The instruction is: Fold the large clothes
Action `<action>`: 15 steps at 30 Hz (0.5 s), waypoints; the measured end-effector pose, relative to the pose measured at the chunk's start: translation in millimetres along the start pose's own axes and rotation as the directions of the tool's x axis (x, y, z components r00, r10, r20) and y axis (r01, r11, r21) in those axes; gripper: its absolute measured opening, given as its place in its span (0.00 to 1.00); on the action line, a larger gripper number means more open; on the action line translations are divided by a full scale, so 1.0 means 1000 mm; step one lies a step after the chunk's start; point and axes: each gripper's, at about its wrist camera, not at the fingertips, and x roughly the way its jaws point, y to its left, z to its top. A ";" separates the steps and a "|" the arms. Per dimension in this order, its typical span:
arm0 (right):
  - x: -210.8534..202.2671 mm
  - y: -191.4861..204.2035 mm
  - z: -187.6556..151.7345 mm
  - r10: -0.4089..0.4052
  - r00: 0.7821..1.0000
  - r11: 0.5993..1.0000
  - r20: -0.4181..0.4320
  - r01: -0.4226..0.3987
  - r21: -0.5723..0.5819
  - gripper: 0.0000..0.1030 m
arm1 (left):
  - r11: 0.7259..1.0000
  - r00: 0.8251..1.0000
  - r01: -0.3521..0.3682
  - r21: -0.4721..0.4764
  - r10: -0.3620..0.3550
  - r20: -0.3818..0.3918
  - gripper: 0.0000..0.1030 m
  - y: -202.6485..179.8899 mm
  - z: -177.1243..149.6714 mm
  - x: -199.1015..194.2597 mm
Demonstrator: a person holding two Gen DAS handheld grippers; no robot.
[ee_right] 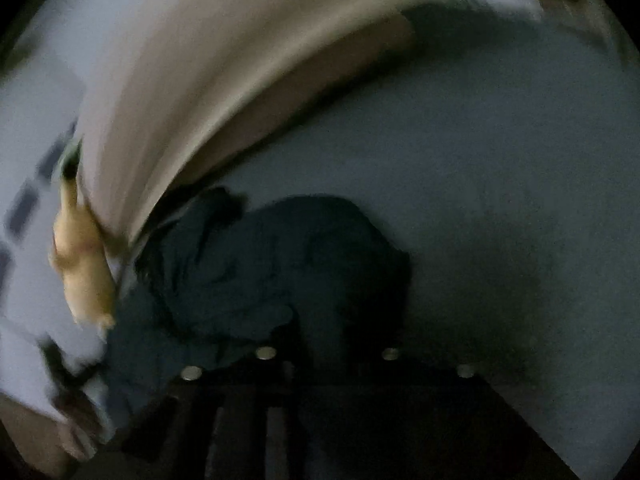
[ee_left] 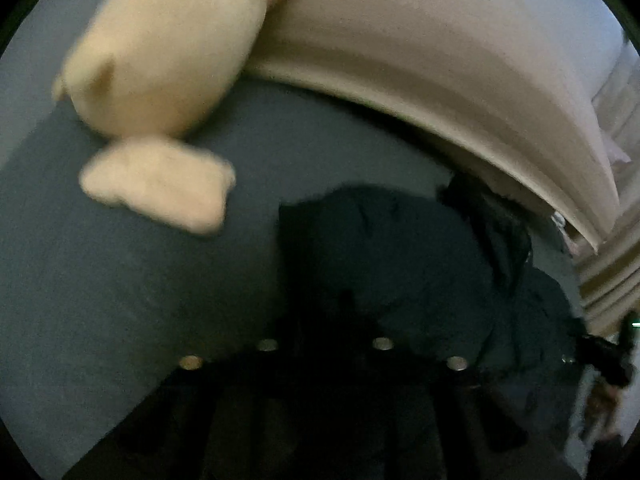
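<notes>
A dark crumpled garment (ee_left: 400,248) lies on a blue-grey bed sheet (ee_left: 120,280), against a beige padded edge. My left gripper (ee_left: 344,316) is low at the garment's near left edge. Its dark fingers are close together with cloth between them. In the right wrist view the same garment (ee_right: 248,264) sits in the lower middle. My right gripper (ee_right: 340,332) is at its near right edge, fingers drawn together on the cloth. Both pictures are dark and blurred, so the fingertips barely stand out from the fabric.
A cream plush toy (ee_left: 168,60) lies on the sheet at the upper left, one limb (ee_left: 160,184) stretched toward the garment. A beige padded headboard or cushion (ee_left: 440,60) curves behind the garment. Bare sheet (ee_right: 500,200) spreads to the right.
</notes>
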 end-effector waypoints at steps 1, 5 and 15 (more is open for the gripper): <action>-0.015 0.013 -0.002 -0.016 0.998 0.998 0.062 0.021 -0.067 0.15 | 1.000 1.000 0.002 -0.008 -0.002 0.023 0.11 0.000 -0.001 -0.004; 0.019 -0.015 -0.016 -0.139 0.989 0.990 -0.048 0.138 -0.021 0.15 | 0.998 0.998 -0.062 -0.008 0.062 -0.034 0.12 0.015 -0.018 0.024; -0.048 0.033 -0.023 -0.182 0.959 0.982 0.215 0.188 -0.007 0.71 | 0.994 0.998 -0.015 -0.111 0.021 0.052 0.74 0.025 0.001 -0.003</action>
